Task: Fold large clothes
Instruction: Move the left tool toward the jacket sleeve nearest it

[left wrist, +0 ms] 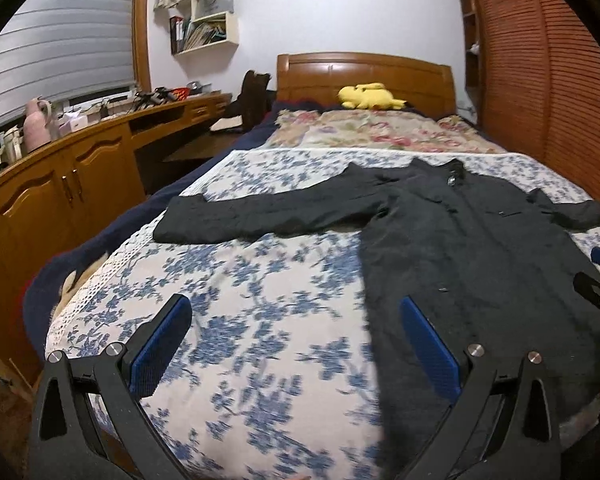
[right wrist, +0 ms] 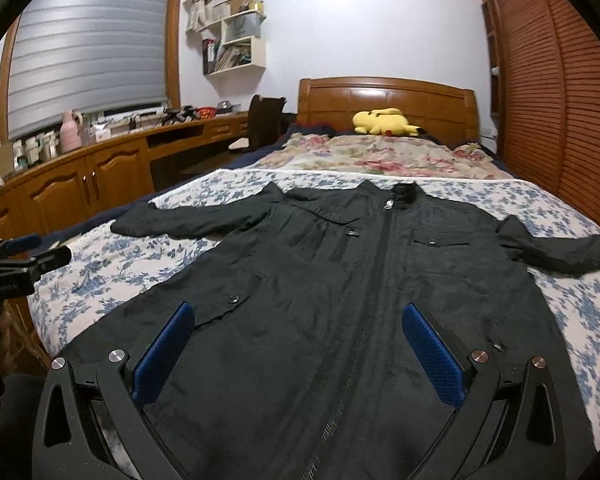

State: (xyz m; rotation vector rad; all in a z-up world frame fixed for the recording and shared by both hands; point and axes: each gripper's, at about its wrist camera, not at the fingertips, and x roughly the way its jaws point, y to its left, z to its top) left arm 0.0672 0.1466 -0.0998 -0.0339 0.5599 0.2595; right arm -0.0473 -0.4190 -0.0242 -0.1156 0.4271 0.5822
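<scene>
A black jacket (right wrist: 364, 280) lies flat and front-up on the bed (left wrist: 260, 280), collar toward the headboard (right wrist: 388, 104), both sleeves spread sideways so the cuffs lie near the bed's side edges. The left gripper (left wrist: 296, 344) hovers with its fingers spread wide and empty above bare floral bedspread just beside the jacket's left hem edge, open cover lying between it and the left sleeve. The right gripper (right wrist: 298, 348) hovers above the lower front, straddling the zipper, fingers wide apart and holding nothing.
</scene>
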